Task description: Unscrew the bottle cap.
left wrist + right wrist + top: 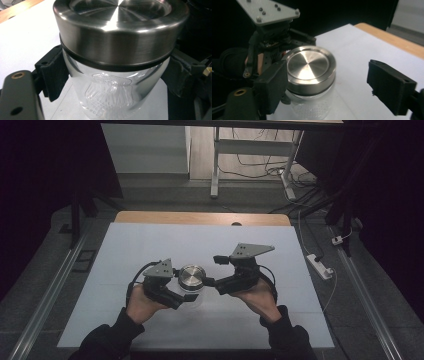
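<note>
Left gripper view: left gripper (181,296) clamps glass jar (112,100) steady, while right gripper (329,92), unclenched, straddles its steel lid (308,66) for unscrewing.

Obstacles: jar (192,282), clamped between the left tool (186,295) jaws, stands just ahead of the right tool (211,281); its steel lid (308,65) lies between that tool's parted jaws. Free room: bare white table (150,245) beyond, left and right of both tools.
</note>
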Demonstrator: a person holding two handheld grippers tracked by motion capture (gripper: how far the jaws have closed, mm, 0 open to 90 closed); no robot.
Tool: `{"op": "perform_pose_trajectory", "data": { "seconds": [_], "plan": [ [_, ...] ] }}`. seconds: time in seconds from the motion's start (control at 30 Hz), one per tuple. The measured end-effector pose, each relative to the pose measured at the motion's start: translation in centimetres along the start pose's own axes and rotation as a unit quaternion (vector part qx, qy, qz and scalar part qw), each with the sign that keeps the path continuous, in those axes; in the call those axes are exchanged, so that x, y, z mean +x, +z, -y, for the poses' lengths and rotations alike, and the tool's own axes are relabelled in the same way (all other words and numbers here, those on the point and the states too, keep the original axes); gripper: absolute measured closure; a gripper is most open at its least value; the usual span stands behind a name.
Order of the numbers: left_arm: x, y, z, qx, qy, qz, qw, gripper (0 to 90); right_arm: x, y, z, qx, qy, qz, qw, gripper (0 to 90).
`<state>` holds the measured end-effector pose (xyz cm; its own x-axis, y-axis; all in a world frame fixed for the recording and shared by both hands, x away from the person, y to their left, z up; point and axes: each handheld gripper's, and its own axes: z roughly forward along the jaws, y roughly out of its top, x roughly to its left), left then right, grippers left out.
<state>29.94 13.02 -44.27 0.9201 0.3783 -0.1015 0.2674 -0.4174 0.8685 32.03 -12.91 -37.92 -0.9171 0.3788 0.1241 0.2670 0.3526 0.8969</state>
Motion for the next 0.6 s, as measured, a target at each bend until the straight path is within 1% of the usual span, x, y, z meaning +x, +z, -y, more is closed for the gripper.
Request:
{"op": "perform_pose_trajectory", "data": {
  "seconds": [0.03, 0.13, 0.27, 0.33, 0.43, 0.5, 0.6],
  "plan": [
    [0.0, 0.1, 0.0, 0.002, 0.002, -0.001, 1.0000, 16.2, 0.2, 0.2, 0.0, 0.005, -0.005, 0.000, 1.0000, 15.4],
    [-0.3, 0.5, 0.0, 0.010, 0.007, -0.006, 0.9999, 16.2, 0.9, 1.1, 0.1, 0.016, -0.006, -0.015, 0.9997, 14.6],
    [-0.6, 1.1, 0.0, 0.017, 0.012, -0.003, 0.9998, 16.2, 2.1, 2.4, 0.2, 0.035, -0.019, -0.008, 0.9992, 13.0],
    [-0.8, 1.3, -0.1, 0.017, 0.015, -0.002, 0.9997, 16.2, 2.5, 2.9, 0.2, 0.045, -0.024, 0.005, 0.9987, 12.5],
    [-1.1, 1.4, -0.3, 0.014, 0.020, 0.004, 0.9997, 16.2, 2.7, 3.4, 0.3, 0.051, -0.020, 0.013, 0.9984, 13.8],
    [-1.1, 1.3, -0.4, 0.012, 0.022, 0.008, 0.9997, 16.2, 2.6, 3.5, 0.4, 0.051, -0.019, 0.012, 0.9985, 18.5],
    [-1.0, 1.2, -0.4, 0.015, 0.028, 0.025, 0.9992, 16.2, 2.5, 3.3, 0.4, 0.051, -0.025, -0.004, 0.9984, 19.1]
  ]
}}
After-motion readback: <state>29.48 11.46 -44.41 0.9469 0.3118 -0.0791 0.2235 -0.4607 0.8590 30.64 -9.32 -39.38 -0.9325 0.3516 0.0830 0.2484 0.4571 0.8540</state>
